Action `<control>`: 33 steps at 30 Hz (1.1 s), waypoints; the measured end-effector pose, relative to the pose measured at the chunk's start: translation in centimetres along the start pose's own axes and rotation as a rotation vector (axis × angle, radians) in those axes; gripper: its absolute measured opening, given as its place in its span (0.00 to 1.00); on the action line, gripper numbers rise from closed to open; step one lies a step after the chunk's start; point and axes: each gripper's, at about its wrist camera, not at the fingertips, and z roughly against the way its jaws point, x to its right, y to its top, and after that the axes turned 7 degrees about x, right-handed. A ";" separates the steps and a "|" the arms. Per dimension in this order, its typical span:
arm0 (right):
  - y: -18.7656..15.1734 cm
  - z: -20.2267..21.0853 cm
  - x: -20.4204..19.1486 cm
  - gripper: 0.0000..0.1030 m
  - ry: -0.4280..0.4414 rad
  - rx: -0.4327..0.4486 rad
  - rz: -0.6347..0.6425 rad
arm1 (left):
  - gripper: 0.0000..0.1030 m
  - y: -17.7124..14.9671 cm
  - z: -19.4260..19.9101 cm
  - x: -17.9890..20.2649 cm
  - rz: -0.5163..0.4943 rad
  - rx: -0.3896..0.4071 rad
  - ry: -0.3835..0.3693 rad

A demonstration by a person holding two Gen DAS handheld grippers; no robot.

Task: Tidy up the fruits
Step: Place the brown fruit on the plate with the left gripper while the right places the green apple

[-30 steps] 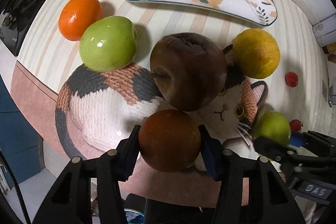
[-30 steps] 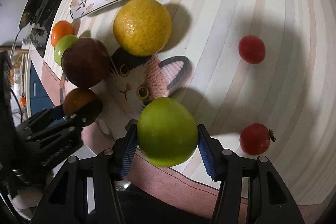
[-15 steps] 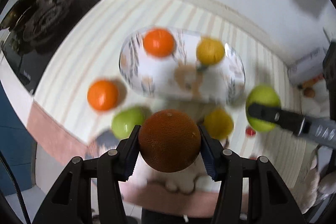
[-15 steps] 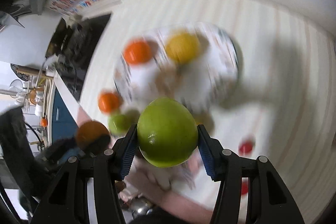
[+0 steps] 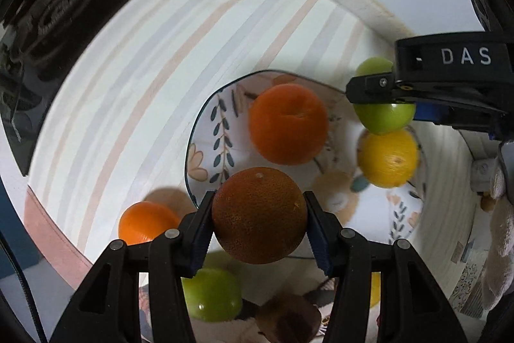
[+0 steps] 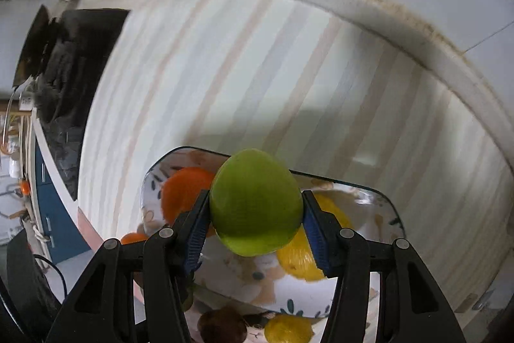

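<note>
Grippers over plate, gripping fruit

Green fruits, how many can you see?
2. One green fruit is held in the right gripper above the plate. Another green fruit sits low on the table below the left gripper. More may be hidden.

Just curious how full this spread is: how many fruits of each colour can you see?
Orange fruits: 3
Green fruits: 2
Yellow fruits: 2
Brown fruit: 1
Total: 8
</note>
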 end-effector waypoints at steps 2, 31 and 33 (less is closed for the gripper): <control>0.0 -0.8 0.3 0.56 0.015 -0.026 -0.026 | 0.49 0.2 -0.7 -0.5 0.020 -0.015 -0.010; -8.9 7.8 5.0 0.90 -0.115 0.181 0.034 | 0.88 -0.2 2.5 -1.9 -0.014 0.096 0.135; -10.1 8.0 5.1 0.90 -0.119 0.193 0.037 | 0.88 -1.1 3.5 -2.0 -0.023 0.108 0.148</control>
